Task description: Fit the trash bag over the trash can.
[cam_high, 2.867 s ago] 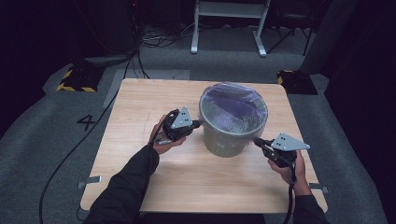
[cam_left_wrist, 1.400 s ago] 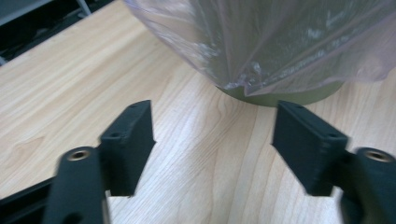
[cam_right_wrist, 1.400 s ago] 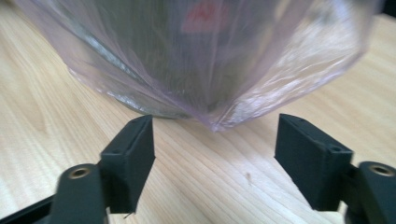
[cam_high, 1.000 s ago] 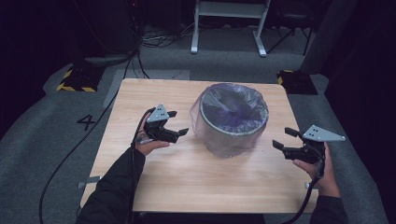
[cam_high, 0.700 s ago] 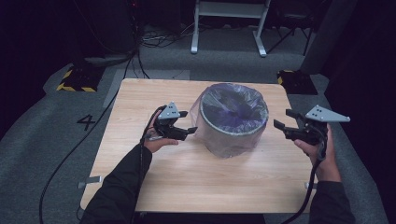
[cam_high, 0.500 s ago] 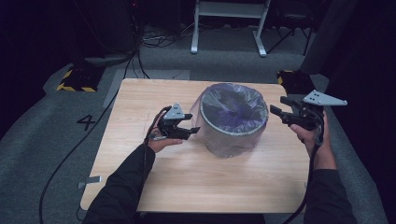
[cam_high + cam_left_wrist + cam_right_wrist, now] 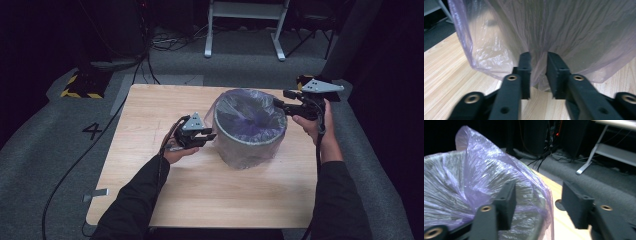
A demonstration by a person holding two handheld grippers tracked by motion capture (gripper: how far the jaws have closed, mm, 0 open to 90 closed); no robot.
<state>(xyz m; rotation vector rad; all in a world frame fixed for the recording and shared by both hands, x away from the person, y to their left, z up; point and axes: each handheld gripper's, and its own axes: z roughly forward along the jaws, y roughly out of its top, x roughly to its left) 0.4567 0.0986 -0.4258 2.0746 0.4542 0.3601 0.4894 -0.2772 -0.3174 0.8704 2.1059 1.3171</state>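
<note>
**A:** Start from the high view. What is the surface and the room?

**B:** A pale wooden table [image 7: 150, 170] stands on grey carpet [image 7: 45, 165], with dark surroundings. A white metal frame [image 7: 245, 25] stands far back, loose cables [image 7: 170, 42] lie on the floor beside it, and a yellow-and-black striped block [image 7: 82, 85] sits at the far left.

**A:** Any writing?

**B:** A black "4" [image 7: 93, 131] is marked on the carpet left of the table. Nothing else can be read.

**A:** And the bin?

**B:** The grey bin [image 7: 248, 145] stands right of the table's middle, lined with a purple plastic bag [image 7: 250, 112] that hangs over its rim. The left gripper [image 7: 210, 134] is at the bin's left side, the right gripper [image 7: 278, 98] at its far right rim.

**A:** What differs from a second ago?

**B:** The left gripper was well apart from the bin and is now against the bag. The right gripper was lower at the near right and is now raised to the rim.

**A:** The left gripper view?

**B:** The jaws have just been closing and clamp a fold of the bag [image 7: 536, 37] where it hangs down the bin's side above the table [image 7: 451, 65].

**A:** The right gripper view?

**B:** The jaws have been closing but stand apart, with the bag's [image 7: 481, 167] raised edge between them; the pads are not pressing it. The carpet [image 7: 624, 187] and frame [image 7: 599, 147] lie beyond.
</note>
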